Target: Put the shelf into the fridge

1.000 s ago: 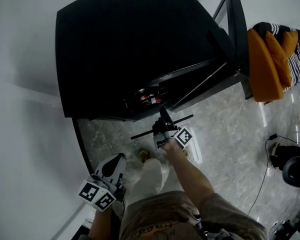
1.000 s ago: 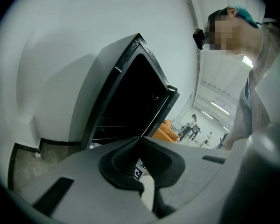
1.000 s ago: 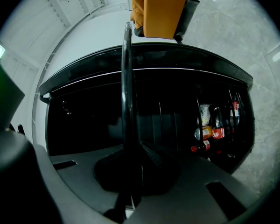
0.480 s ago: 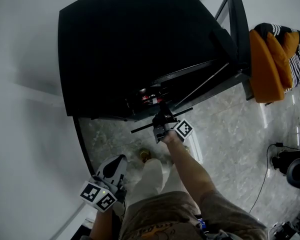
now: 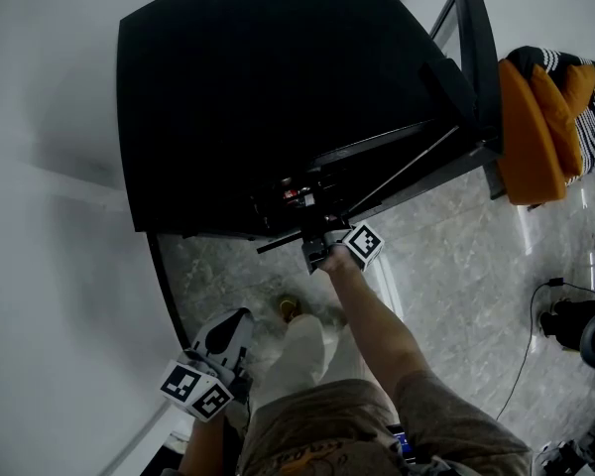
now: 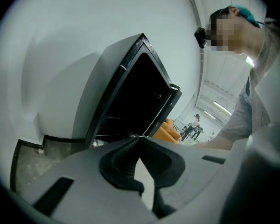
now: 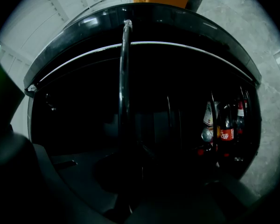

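While the left tongs (image 6: 138,139) hang idle, clenched tip to tip on nothing and well back from the work, the right tongs (image 5: 324,244) are grasping the shelf (image 5: 278,243) by its thin dark front bar, right at the mouth of the fridge (image 5: 258,87). That bar passes crosswise through the right tongs and sticks out to either side of them. Its long axis therefore runs along the fridge's front edge rather than into it, with one end reaching toward the side where the open door (image 5: 471,58) stands. Straight ahead of the right tongs lies the black cavity, and off to one side, deeper in, are some bottles (image 7: 220,125) with red labels. How much of the shelf is inside cannot be told, as the interior is too dark. The insertion looks under way but unfinished. The coming move is probably a straight push forward from the right tongs, with the bar held square to the opening. The right hand is far nearer; the left would have to come up and forward to help.
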{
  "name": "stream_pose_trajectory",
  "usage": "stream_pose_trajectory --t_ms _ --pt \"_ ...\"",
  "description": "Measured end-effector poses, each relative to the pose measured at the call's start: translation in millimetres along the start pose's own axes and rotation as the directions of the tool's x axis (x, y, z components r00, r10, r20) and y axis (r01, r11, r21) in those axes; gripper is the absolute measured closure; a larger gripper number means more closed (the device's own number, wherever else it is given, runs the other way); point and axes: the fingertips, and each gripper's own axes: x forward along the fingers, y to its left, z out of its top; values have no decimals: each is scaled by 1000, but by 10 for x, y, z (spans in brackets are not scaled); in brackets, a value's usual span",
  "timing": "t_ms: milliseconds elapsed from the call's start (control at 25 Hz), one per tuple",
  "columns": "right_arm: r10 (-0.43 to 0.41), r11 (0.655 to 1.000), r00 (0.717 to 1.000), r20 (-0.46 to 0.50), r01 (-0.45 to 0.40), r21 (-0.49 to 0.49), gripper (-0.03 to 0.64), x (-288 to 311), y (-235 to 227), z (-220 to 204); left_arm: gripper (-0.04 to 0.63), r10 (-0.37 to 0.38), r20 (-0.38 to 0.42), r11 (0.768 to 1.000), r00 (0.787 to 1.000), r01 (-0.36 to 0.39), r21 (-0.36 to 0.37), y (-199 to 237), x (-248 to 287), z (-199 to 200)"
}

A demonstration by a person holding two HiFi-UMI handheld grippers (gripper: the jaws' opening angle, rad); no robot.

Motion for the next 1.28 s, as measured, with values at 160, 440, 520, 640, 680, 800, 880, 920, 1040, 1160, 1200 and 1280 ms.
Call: stream_pose_trajectory --t_ms 160,440,520,640,680,800,880,920,1040,1160,1200,1280 --pt "-5 1000 1000 -13 5 -15 589 82 -31 9 591 4 2 1000 1000 -4 -6 2 -4 -13" --pt "-9 1000 1000 -7 9 -3 589 213 -17 -4 592 14 8 1000 1000 -14 -9 33 -9 0" --pt "-9 1000 1000 -5 8 -8 589 253 -28 1 591 15 7 1000 1000 -15 -4 31 -6 3" --pt "-7 1000 1000 6 7 -13 589 314 -24 8 591 15 7 1000 1000 -15 -1 39 9 5" --pt "-8 1000 1000 11 9 -14 589 325 -32 12 591 15 7 1000 1000 -15 -1 41 11 4" --pt "-1 1000 1000 21 1 -25 589 365 -39 23 592 17 6 1000 1000 -17 -5 44 4 -7" --pt "0 1000 1000 23 0 -30 589 405 -39 31 592 20 4 1000 1000 -20 -7 51 0 -14" --pt "-3 999 1000 24 4 -32 589 426 -43 35 592 22 3 1000 1000 -22 -7 55 -3 -17" --pt "-4 999 1000 24 5 -43 589 500 -42 42 592 27 2 1000 1000 -27 -9 71 -22 -33" --pt "7 999 1000 20 -6 -47 589 587 -18 44 591 36 1 999 999 -36 -11 84 -57 -48" --pt "9 999 1000 19 -8 -49 589 612 -13 43 592 40 1 999 999 -40 -13 90 -71 -54" --pt "11 999 1000 16 -10 -52 589 654 0 38 591 47 1 999 999 -47 -18 106 -95 -72"
